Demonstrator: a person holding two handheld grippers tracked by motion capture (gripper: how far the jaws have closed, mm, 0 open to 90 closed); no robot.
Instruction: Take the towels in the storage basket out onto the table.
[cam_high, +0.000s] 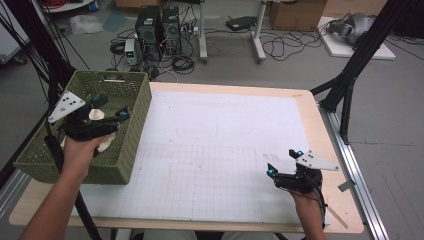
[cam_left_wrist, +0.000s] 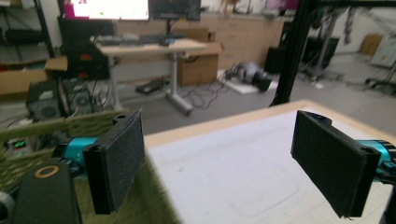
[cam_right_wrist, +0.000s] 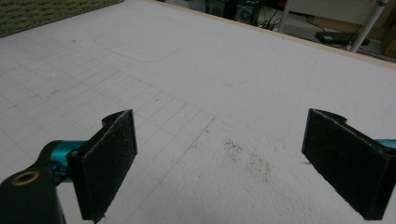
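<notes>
The person's left forearm (cam_high: 55, 205) rises from the bottom edge and angles up to the left hand (cam_high: 80, 150), which grips the left gripper (cam_high: 111, 107) from below. Its jaws stand wide apart, nothing between them, pointing forward and rightward. The right forearm (cam_high: 311, 217) comes in at the lower right, shorter in view, with the right hand (cam_high: 302, 197) wrapped round the right gripper (cam_high: 283, 162). That gripper sits low, its jaws likewise spread wide and bare, aimed up and to the left
</notes>
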